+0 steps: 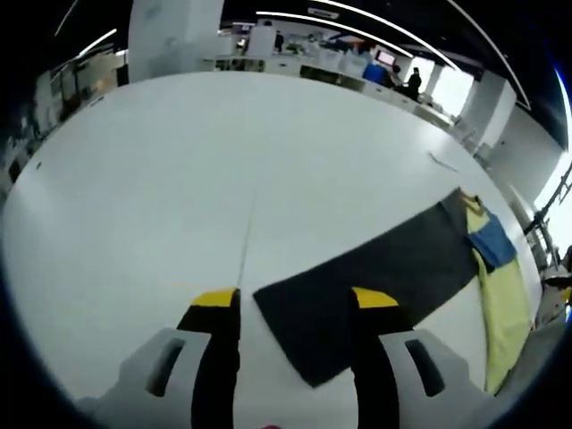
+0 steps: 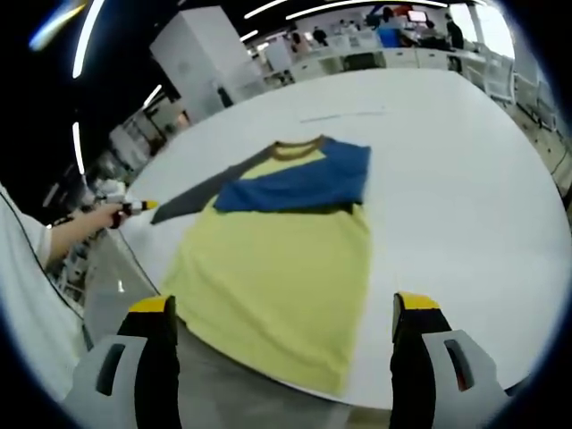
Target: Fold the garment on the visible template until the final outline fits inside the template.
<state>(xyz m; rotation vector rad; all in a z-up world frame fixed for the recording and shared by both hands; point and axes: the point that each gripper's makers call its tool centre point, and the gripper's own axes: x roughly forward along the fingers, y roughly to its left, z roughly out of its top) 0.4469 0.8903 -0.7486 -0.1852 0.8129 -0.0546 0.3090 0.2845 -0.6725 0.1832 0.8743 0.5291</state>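
A yellow T-shirt (image 2: 277, 277) lies flat on a white worktop (image 2: 447, 170), centre frame in the right gripper view, its blue sleeve (image 2: 299, 183) already folded across the chest and its dark grey sleeve (image 1: 375, 286) stretched out toward the left tool (image 1: 295, 306). In the left gripper view that grey sleeve runs from lower centre to the right edge of the frame, its cuff end lying between the released, wide-apart jaws, which hold nothing. The right tool (image 2: 284, 315) hovers at the bottom of its frame over the shirt's hem, jaws likewise spread and empty. No template outline can be made out on the worktop. The hem appears to hang past the near edge of the worktop; a careless tug on the sleeve could drag the shirt askew or undo the blue fold, and a shallow pinch at the cuff could slip free mid-fold.
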